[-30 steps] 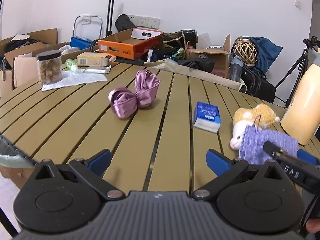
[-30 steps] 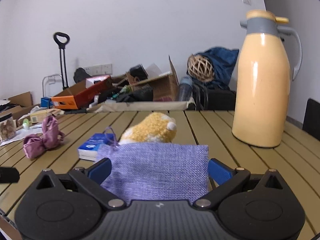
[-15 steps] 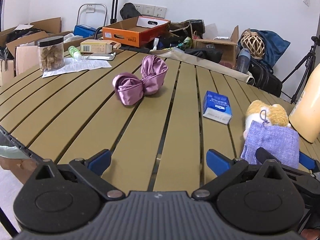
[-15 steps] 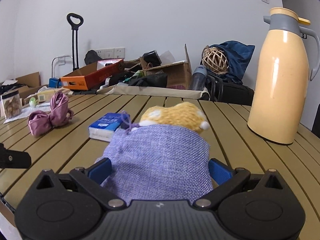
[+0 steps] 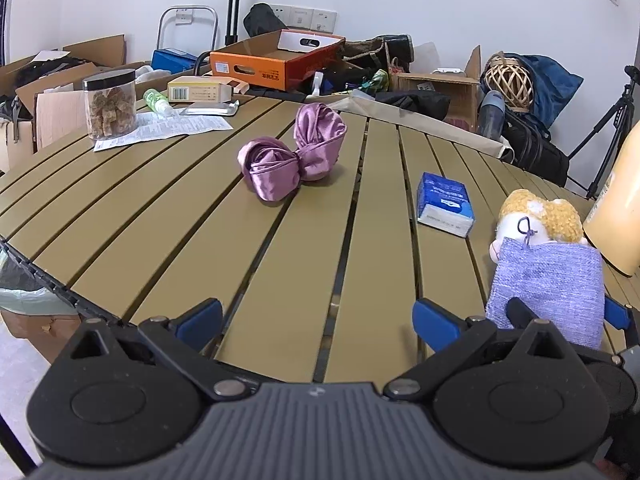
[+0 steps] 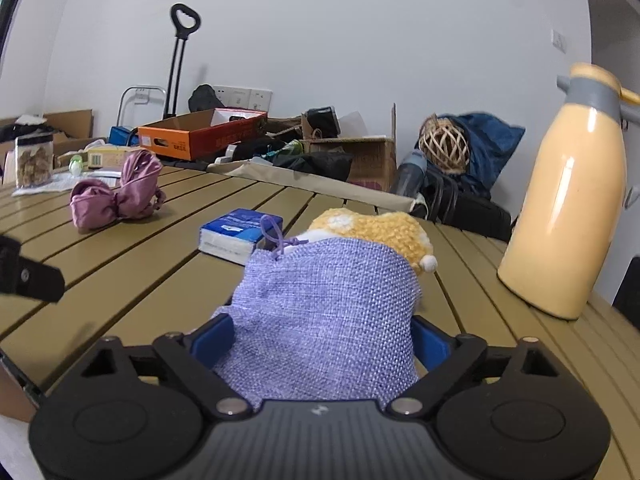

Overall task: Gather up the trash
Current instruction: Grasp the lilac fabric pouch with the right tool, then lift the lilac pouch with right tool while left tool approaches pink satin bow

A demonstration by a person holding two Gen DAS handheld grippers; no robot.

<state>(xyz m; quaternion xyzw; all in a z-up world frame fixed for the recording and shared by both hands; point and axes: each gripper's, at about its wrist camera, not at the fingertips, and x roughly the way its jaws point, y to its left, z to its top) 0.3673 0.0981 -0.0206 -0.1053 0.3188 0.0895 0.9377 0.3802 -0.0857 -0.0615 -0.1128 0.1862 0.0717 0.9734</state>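
The right gripper (image 6: 322, 340) has its jaws closing around the purple woven pouch (image 6: 328, 312), which sits between the blue pads; whether the pads press the cloth yet cannot be told, since the fabric bulges over them; the pouch lies on the table (image 6: 132, 264) near its near edge, its far end draped over a yellow plush toy (image 6: 376, 228); the toy's lower half is hidden behind the pouch. The left gripper (image 5: 316, 318) stands with its jaws wide apart and nothing between them, over bare slats just inside the table's near edge; that edge runs off to the left, with a pale bag (image 5: 24, 296) and a cardboard box (image 5: 36, 328) below it, both cut off. Ahead of the left gripper is a broad stretch of clear slats up to the pink satin bundle (image 5: 292, 160); a blue tissue pack (image 5: 444, 204) lies between the bundle and the toy, apart from both. The cream thermos (image 6: 568, 216) stands upright to the right of the pouch, near but not touching, its handle cut by the frame. At the far left a clear jar (image 5: 109, 104) stands on a printed sheet (image 5: 168, 130); beyond the far edge the clutter of boxes is too jumbled to sort.
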